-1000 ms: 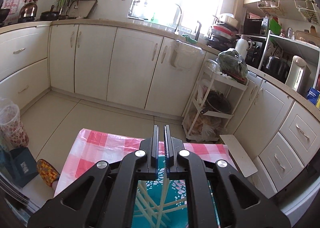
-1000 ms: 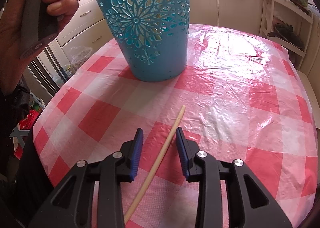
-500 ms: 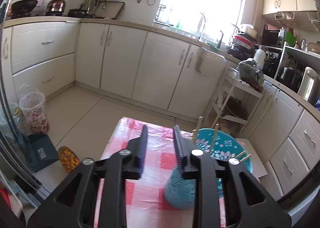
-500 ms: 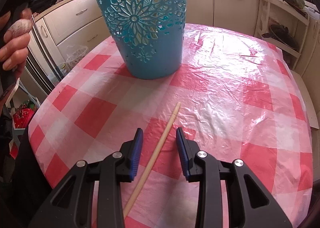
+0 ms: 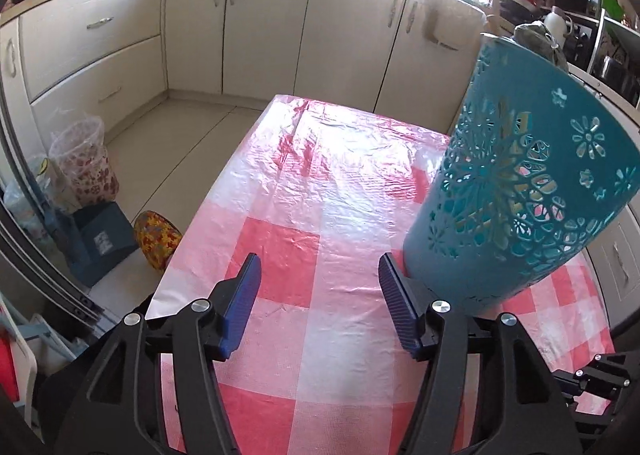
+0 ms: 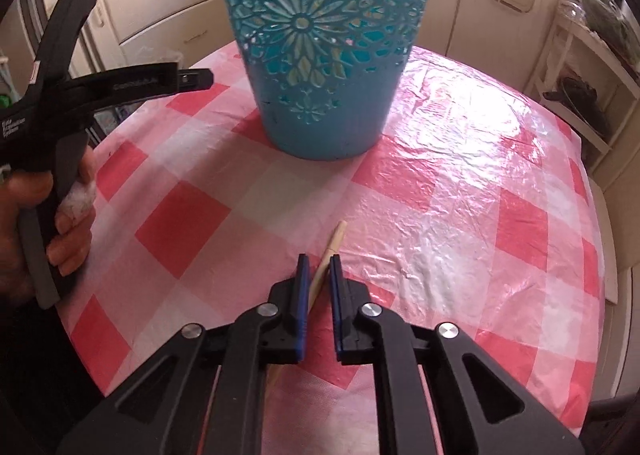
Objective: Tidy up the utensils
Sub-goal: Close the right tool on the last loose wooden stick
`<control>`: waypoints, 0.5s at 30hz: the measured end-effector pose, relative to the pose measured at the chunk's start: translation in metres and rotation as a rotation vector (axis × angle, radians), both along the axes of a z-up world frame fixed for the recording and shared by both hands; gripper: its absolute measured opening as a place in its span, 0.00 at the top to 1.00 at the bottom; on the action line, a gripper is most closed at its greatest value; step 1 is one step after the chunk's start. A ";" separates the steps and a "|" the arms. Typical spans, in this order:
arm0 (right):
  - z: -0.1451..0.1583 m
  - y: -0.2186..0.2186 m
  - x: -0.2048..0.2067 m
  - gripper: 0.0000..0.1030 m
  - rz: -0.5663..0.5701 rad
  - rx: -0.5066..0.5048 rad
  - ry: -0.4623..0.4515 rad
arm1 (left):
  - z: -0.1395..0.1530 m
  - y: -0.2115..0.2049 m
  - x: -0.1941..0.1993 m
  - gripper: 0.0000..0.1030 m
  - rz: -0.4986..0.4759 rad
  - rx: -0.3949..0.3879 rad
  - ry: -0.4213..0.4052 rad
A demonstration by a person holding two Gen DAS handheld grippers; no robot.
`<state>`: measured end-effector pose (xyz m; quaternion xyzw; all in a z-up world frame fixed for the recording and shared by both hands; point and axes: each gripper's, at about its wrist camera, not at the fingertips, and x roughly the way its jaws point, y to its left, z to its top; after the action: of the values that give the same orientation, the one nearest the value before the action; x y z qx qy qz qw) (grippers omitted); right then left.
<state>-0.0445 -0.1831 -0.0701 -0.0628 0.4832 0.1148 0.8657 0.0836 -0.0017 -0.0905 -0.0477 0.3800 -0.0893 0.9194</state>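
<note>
A teal cut-out basket (image 5: 520, 195) (image 6: 320, 55) stands on the pink checked tablecloth (image 5: 320, 175) (image 6: 480, 175), and pale sticks show through its holes. My left gripper (image 5: 319, 267) hovers low over the cloth just left of the basket. Its jaws are opening with nothing between them. In the right wrist view a hand holds it at the left (image 6: 176, 81). One wooden chopstick (image 6: 336, 239) lies on the cloth near the front edge. My right gripper (image 6: 318, 259) points down at it, jaws closing, both pads touching the stick.
Cream kitchen cabinets (image 5: 240, 15) line the far walls. On the floor left of the table sit a flowered plastic bin (image 5: 84, 167), a dark blue box (image 5: 100, 239) and a colourful slipper (image 5: 156, 239). A white shelf rack (image 6: 580, 95) stands to the right.
My left gripper dropped from above the basket to beside it, low over the table, and went from shut to open. My right jaws narrowed from a wide gap onto the chopstick.
</note>
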 end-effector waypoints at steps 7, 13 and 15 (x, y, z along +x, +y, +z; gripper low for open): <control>0.001 -0.002 -0.002 0.75 -0.036 -0.054 0.027 | 0.001 -0.010 -0.002 0.20 0.000 0.055 -0.009; 0.002 0.000 -0.003 0.92 0.003 -0.017 0.043 | 0.001 -0.010 0.001 0.14 0.012 0.069 -0.004; 0.002 0.006 -0.003 0.91 0.026 -0.022 0.058 | 0.001 -0.010 0.002 0.14 0.012 0.072 -0.002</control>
<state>-0.0471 -0.1769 -0.0682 -0.0754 0.5087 0.1227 0.8488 0.0851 -0.0117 -0.0892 -0.0168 0.3820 -0.0698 0.9214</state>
